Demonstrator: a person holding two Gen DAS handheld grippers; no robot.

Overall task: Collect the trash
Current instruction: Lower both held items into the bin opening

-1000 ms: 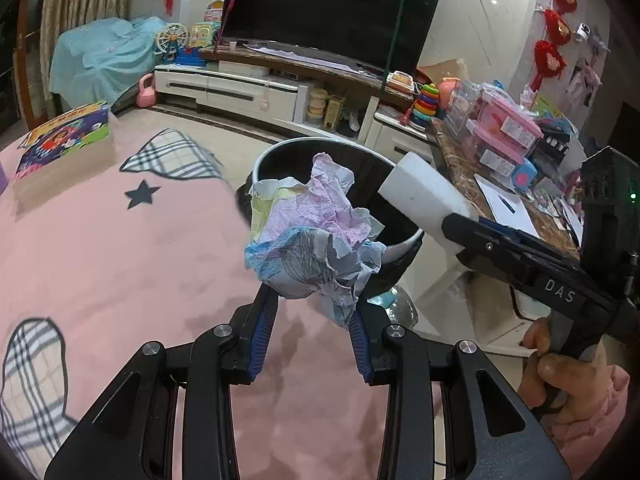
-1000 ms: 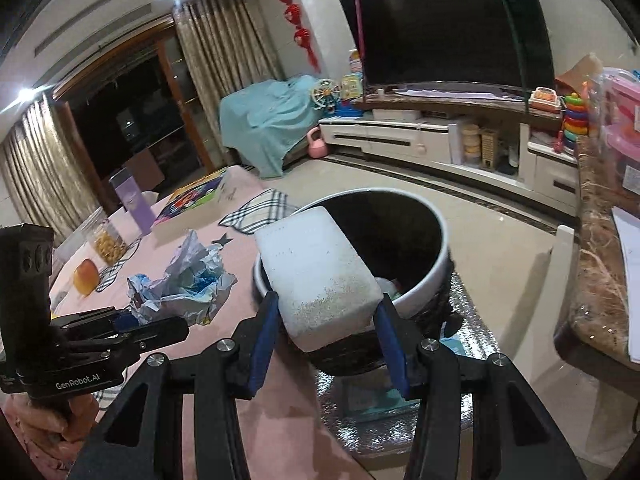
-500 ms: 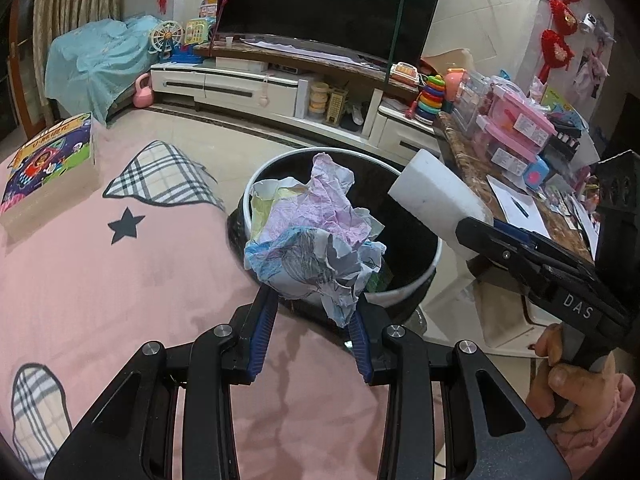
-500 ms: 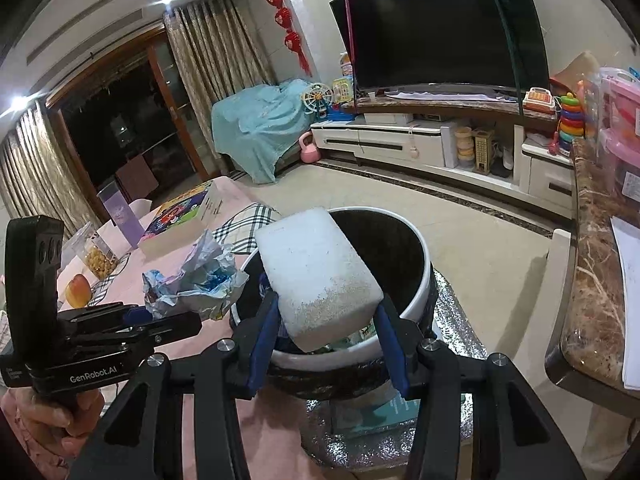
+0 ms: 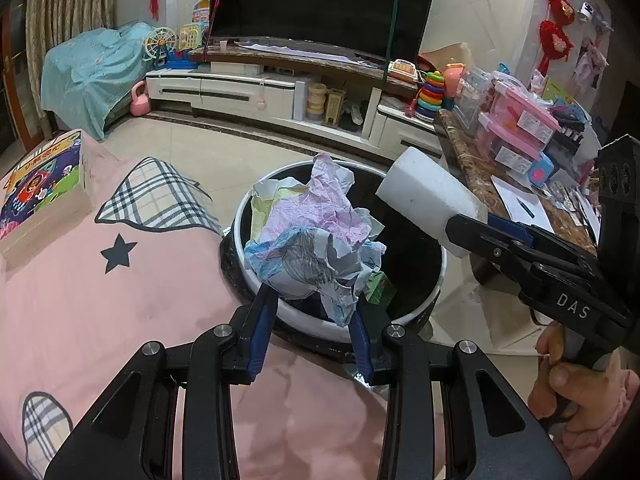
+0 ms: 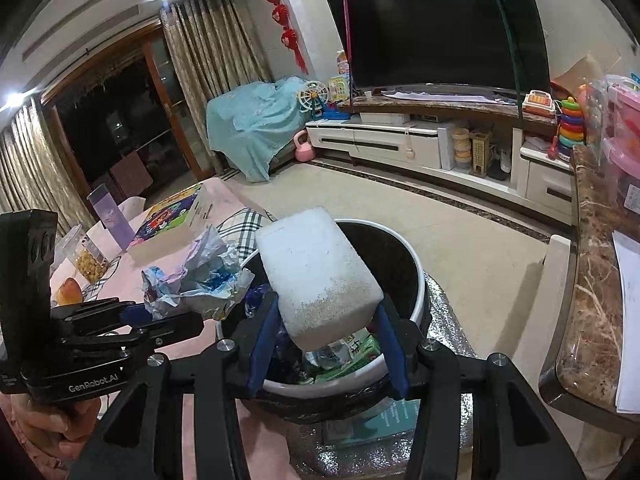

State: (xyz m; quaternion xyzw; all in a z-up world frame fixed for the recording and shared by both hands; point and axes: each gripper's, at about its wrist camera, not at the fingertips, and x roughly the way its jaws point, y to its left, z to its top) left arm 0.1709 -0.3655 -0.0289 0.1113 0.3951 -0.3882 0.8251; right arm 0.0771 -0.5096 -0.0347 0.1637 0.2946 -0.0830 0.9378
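My left gripper (image 5: pixel 314 304) is shut on a crumpled paper wad (image 5: pixel 312 236), pink, blue and white, held over the near rim of the round trash bin (image 5: pixel 434 292), which has a white rim and a black liner. My right gripper (image 6: pixel 326 320) is shut on a white foam block (image 6: pixel 316 276), held above the bin's opening (image 6: pixel 418 280). The block (image 5: pixel 428 200) and the right gripper (image 5: pixel 480 228) show at the right of the left wrist view. The wad (image 6: pixel 200 280) shows at the left of the right wrist view. Green cartons and wrappers (image 6: pixel 352 354) lie inside the bin.
A pink tablecloth (image 5: pixel 100 300) with plaid patches covers the table beside the bin. A book box (image 5: pixel 44 184) lies at its far left. A marble counter (image 6: pixel 592 280) with papers and pink boxes stands right. A TV unit (image 6: pixel 420 144) lines the back wall.
Both grippers have moved forward over the bin with their loads. The bin now sits lower and closer in both views. Both grips are unchanged.
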